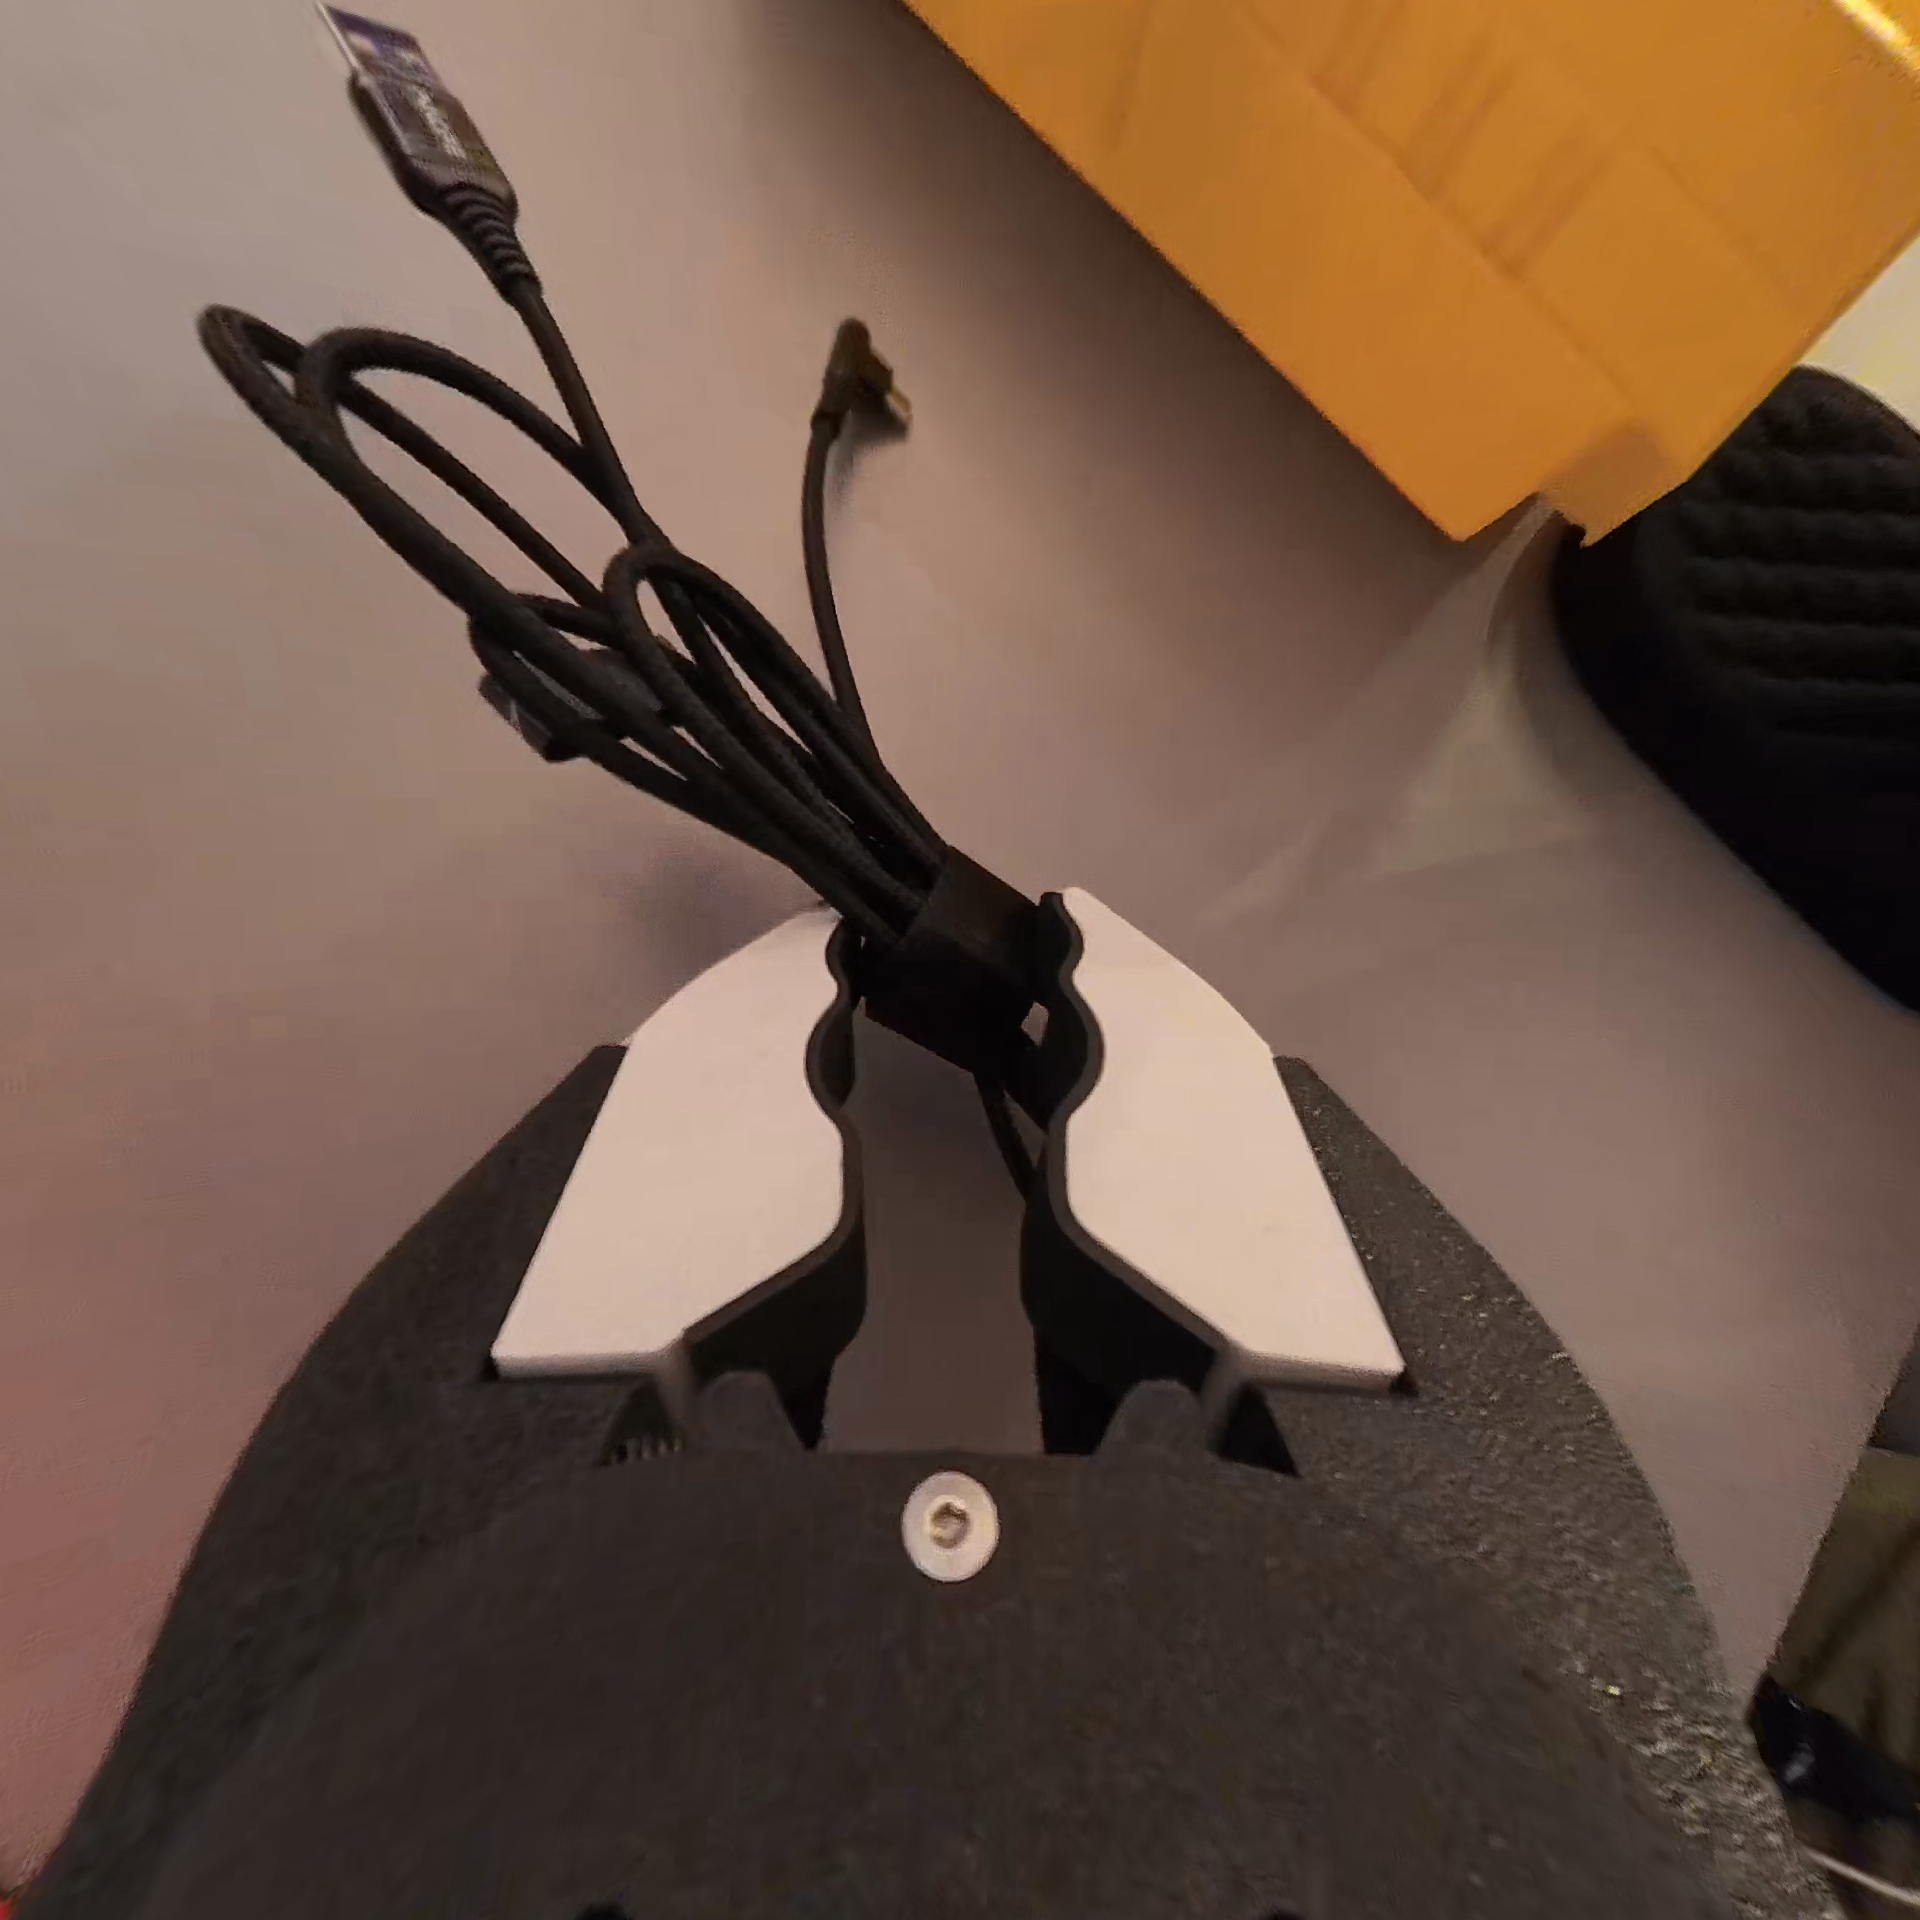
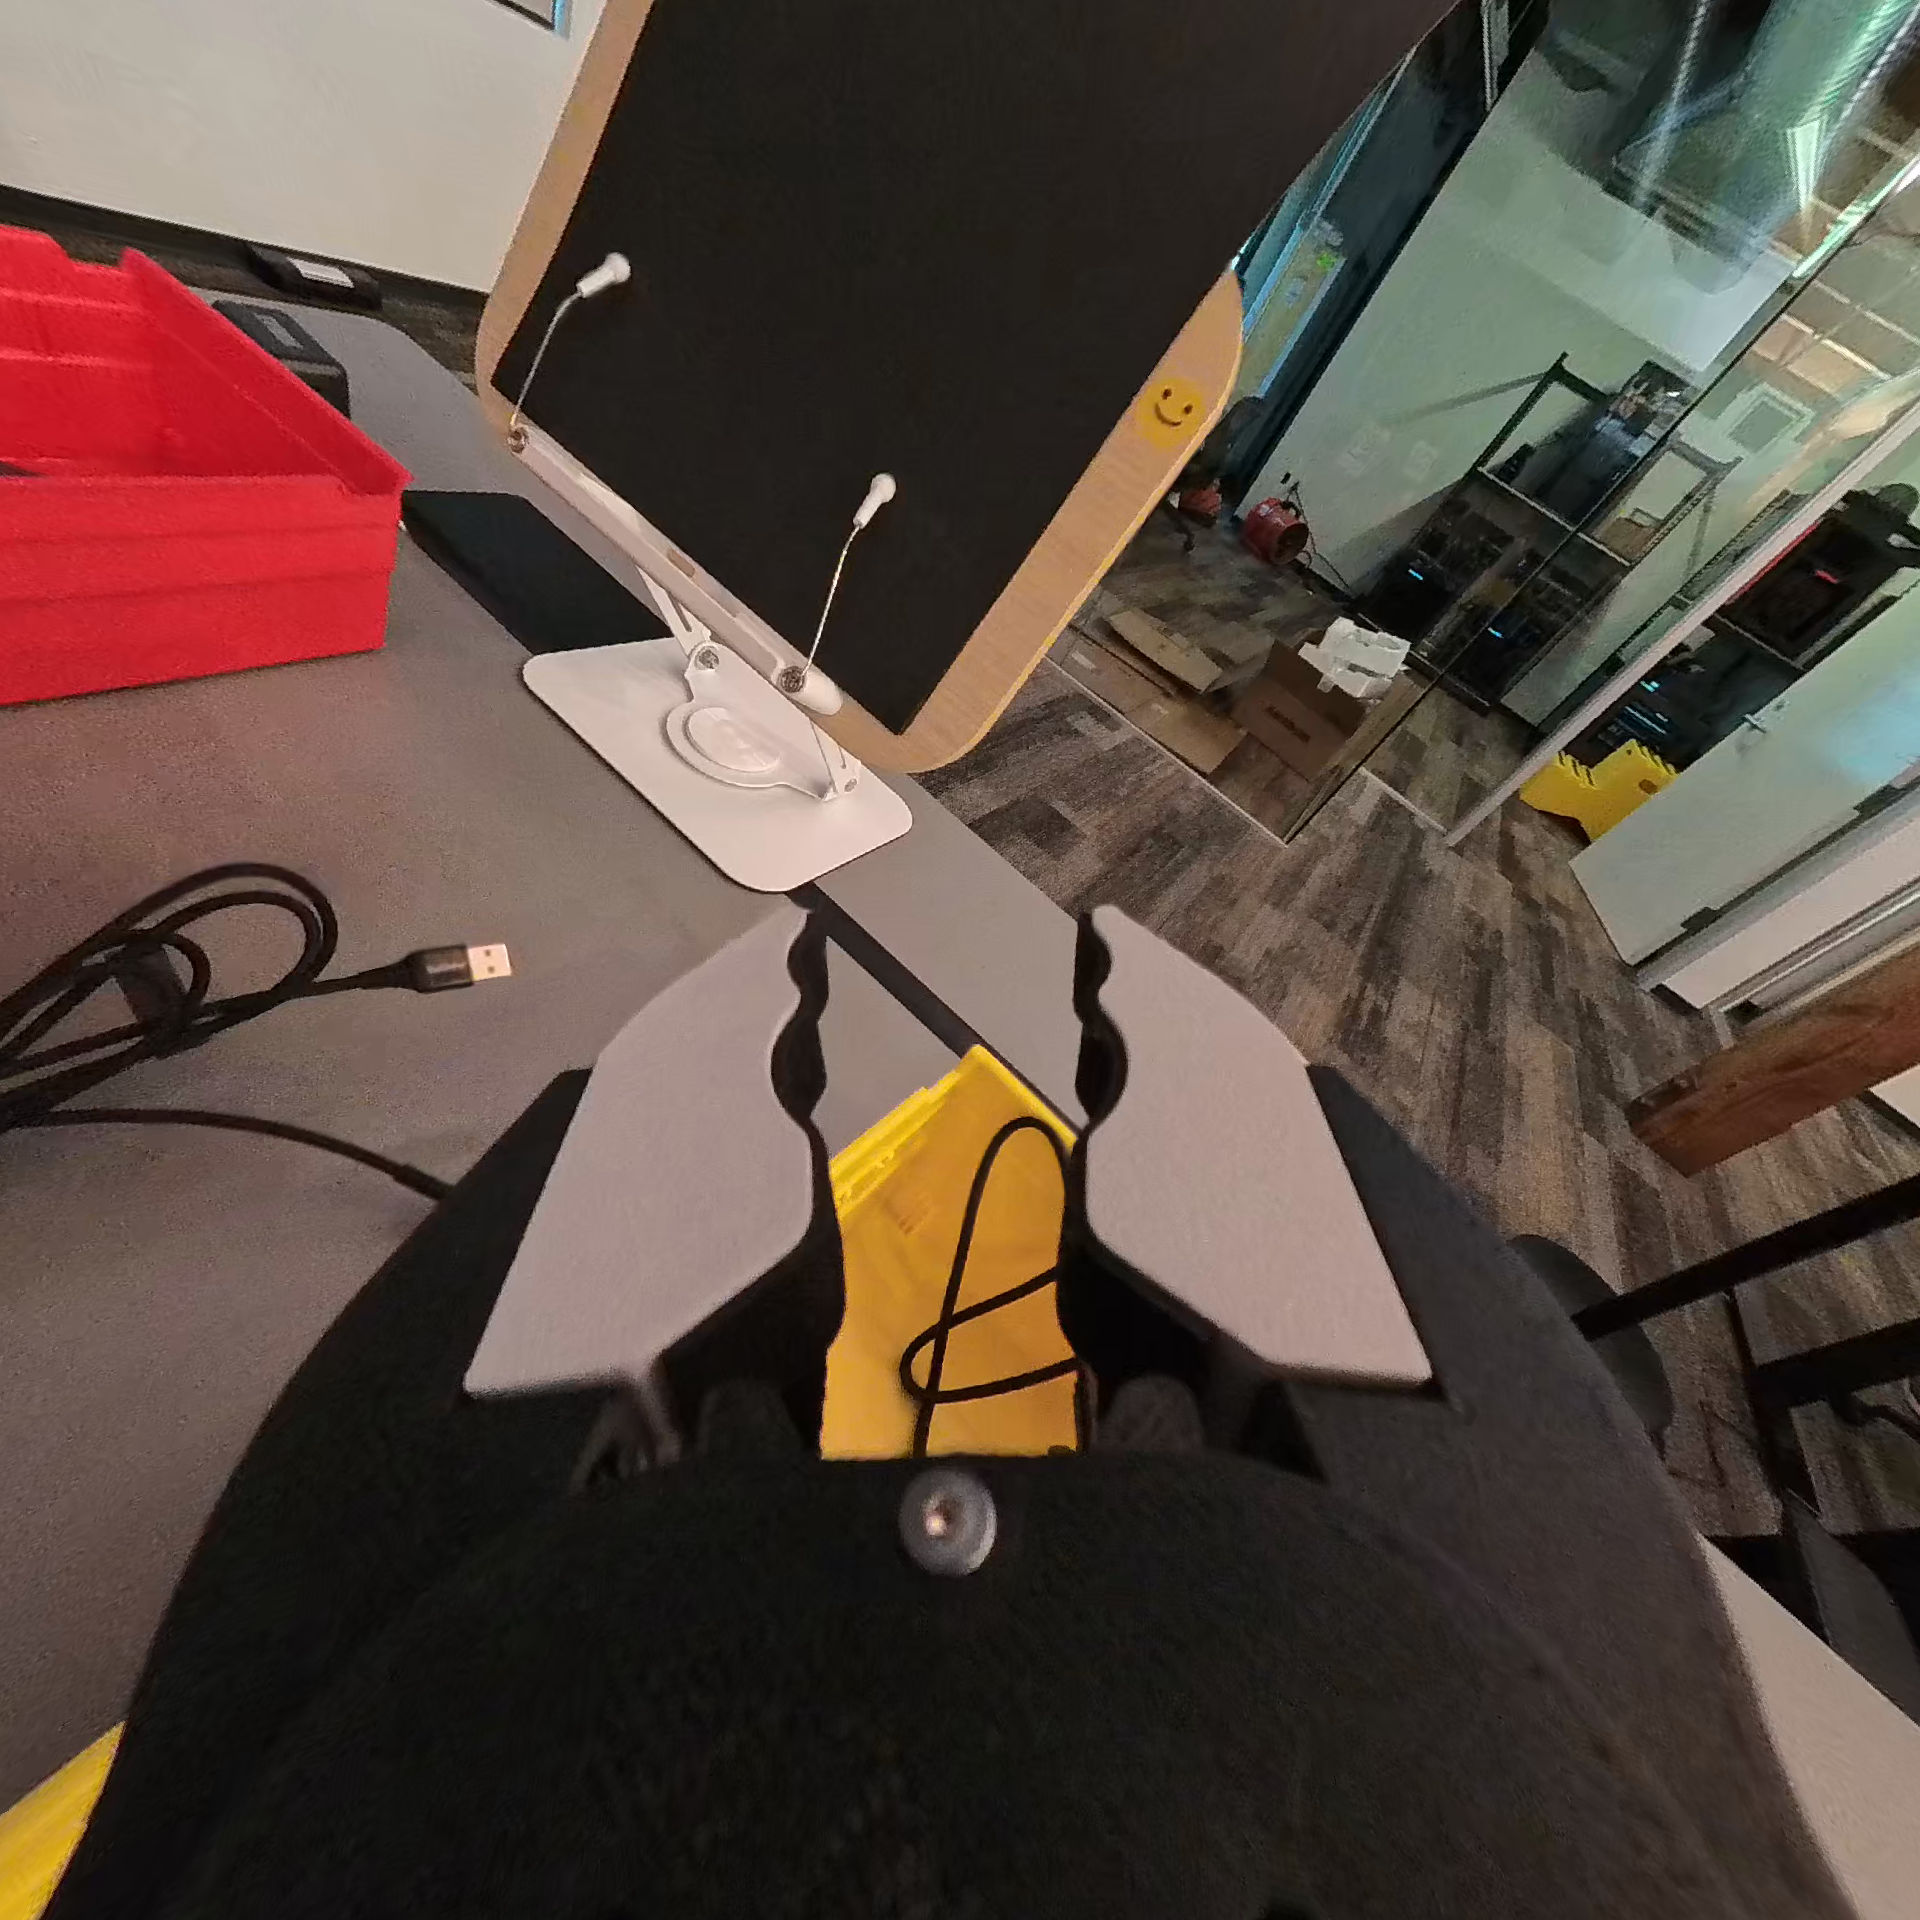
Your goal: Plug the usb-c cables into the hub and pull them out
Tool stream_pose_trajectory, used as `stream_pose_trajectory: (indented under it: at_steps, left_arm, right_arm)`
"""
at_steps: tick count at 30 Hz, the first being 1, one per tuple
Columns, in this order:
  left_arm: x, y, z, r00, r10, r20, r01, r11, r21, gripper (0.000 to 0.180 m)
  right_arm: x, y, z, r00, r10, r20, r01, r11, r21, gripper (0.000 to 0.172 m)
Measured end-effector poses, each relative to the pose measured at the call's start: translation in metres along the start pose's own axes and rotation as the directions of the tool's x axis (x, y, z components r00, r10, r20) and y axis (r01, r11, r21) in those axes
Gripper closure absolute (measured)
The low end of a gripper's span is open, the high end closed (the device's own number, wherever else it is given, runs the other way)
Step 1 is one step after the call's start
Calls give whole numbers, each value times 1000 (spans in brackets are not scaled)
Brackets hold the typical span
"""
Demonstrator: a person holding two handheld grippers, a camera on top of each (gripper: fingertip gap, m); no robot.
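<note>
My left claw (image 1: pixel 951 961) is clamped on the strap of the black braided cable bundle (image 1: pixel 665 675), held above the grey worktop (image 1: pixel 1143 675), and my right claw (image 2: pixel 940 997) gapes bare, so I'd set it down untangled first, no hub showing.

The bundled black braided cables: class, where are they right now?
In the left wrist view, the bundled black braided cables are clamped at their strap by the left hand-held gripper, over the grey table.
</note>
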State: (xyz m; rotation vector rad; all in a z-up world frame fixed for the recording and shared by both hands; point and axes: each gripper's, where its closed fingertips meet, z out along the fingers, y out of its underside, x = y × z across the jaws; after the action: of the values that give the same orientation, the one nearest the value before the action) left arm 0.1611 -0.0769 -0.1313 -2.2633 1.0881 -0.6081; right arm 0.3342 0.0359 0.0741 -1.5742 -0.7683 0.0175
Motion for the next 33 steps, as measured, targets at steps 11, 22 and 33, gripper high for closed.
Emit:
stream_pose_trajectory:
  at_steps: [11,22,33]
  left_arm:
    - [3,5,-5,990,-85,-111,77,994,-72,142]
    - [-151,-33,-208,769,231,596,-363,925,110,150]
    - [-222,11,-148,875,390,288,-384,920,-80,163]
  right_arm:
    - [1,21,10,999,-32,0,32,996,-85,125]
    - [-11,4,8,999,-37,36,38,999,-28,125]
    - [-26,27,28,987,-146,60,154,978,-140,125]
